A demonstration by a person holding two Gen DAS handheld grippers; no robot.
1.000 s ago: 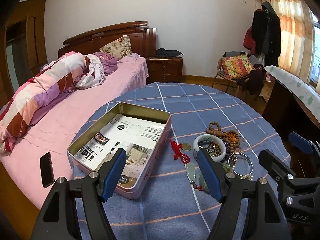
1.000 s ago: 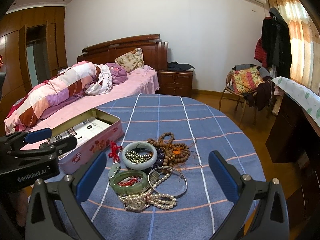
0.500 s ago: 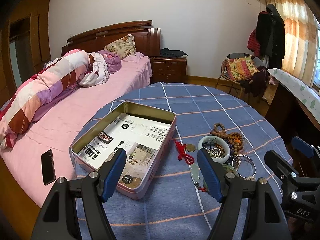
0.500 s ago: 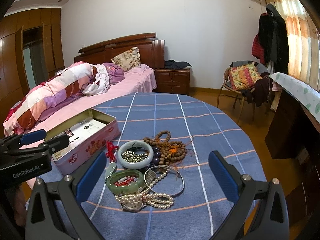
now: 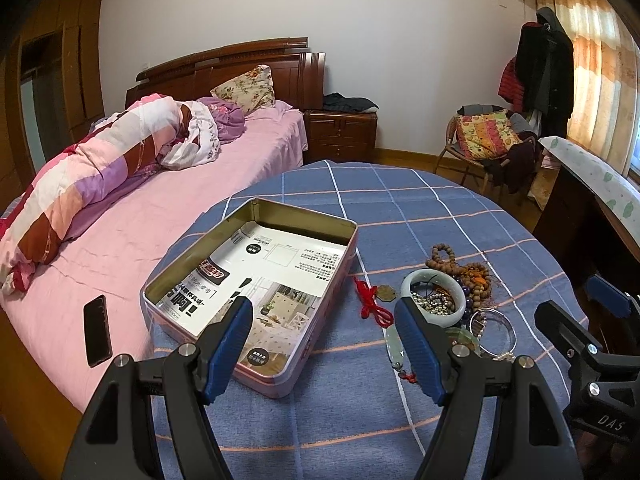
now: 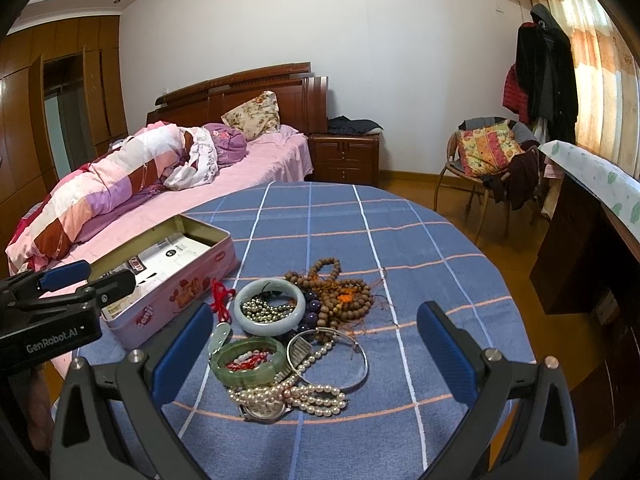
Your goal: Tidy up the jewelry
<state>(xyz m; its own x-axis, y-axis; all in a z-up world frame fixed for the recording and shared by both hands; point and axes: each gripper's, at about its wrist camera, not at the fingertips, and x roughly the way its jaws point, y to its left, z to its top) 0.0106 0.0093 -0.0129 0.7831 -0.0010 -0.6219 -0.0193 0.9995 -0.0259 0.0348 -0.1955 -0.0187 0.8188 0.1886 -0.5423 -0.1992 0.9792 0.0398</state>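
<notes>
We are holding both grippers above the blue-checked counter (image 6: 400,240), left gripper (image 5: 324,344) and right gripper (image 6: 314,354) each with fingers spread wide and gripping nothing. The jewelry is lying in a tangled heap just right of the open pink tin (image 6: 188,276): a pale jade bangle (image 6: 269,307) ringing small metallic beads, a green bangle (image 6: 250,362), a pearl strand (image 6: 296,394), wooden prayer beads (image 6: 340,292), a silver hoop (image 6: 340,360) and a red cord (image 6: 219,294).

We are judging the tangle the main risk: lifting one piece could be dragging its neighbours along, and a smooth bangle could be slipping from the fingers.

In the left view, a finger is hiding part of the heap; a watch face under the pearls is only partly showing.
</notes>
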